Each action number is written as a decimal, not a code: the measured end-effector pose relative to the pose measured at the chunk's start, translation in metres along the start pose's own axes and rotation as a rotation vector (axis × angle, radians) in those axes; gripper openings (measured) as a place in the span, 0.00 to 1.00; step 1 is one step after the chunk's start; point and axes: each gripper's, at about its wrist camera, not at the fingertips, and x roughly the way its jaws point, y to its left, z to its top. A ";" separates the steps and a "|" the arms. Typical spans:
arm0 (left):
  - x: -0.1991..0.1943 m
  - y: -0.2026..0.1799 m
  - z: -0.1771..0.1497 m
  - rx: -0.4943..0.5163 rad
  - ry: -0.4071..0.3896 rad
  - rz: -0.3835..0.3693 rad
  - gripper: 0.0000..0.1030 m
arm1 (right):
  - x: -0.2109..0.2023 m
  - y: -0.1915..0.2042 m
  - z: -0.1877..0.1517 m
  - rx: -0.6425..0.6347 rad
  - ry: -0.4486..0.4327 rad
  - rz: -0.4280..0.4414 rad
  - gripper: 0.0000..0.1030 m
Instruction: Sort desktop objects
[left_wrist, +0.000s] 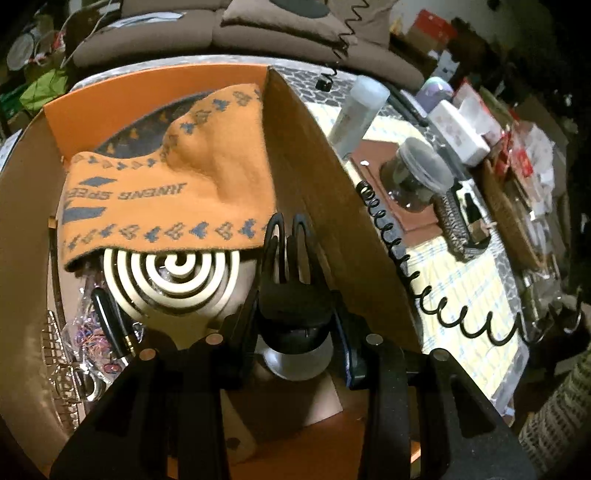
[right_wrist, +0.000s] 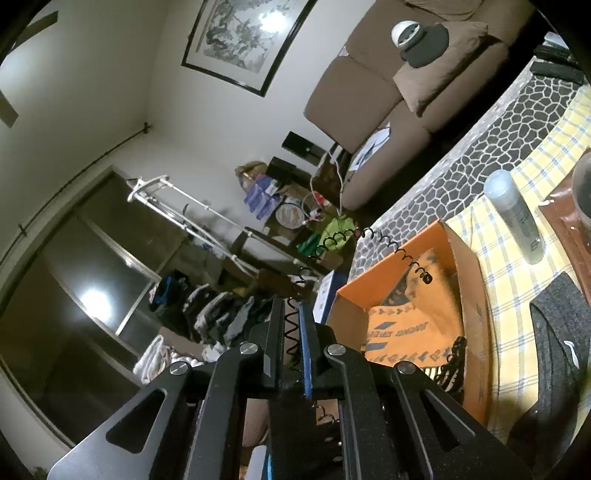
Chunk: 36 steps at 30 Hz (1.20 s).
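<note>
Left wrist: left claw (left_wrist: 291, 280) tilted steeply down, pinching black clip (left_wrist: 286, 240) over box (left_wrist: 332, 206) | right claw (right_wrist: 293, 343) near level, pressed together

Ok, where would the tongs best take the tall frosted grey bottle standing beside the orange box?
Probably round the mid-body of the tall frosted grey bottle, coming level from the side away from the orange cardboard box: upright, smooth cylinder.

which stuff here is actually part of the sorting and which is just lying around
In the job:
- orange box
- black clip in the left gripper
- coiled cord pinched in the right gripper
- orange scarf, spiral coil already boxed

Lying about:
- sofa
- framed picture
- drying rack
</note>
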 end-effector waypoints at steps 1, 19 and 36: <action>-0.001 0.002 -0.001 -0.008 -0.001 0.002 0.36 | 0.000 0.000 0.000 0.000 0.004 -0.001 0.06; -0.117 0.105 -0.029 -0.228 -0.160 0.031 0.52 | 0.058 0.009 -0.041 -0.077 0.201 -0.084 0.06; -0.121 0.142 -0.038 -0.320 -0.161 0.032 0.52 | 0.118 0.001 -0.106 -0.197 0.513 -0.297 0.30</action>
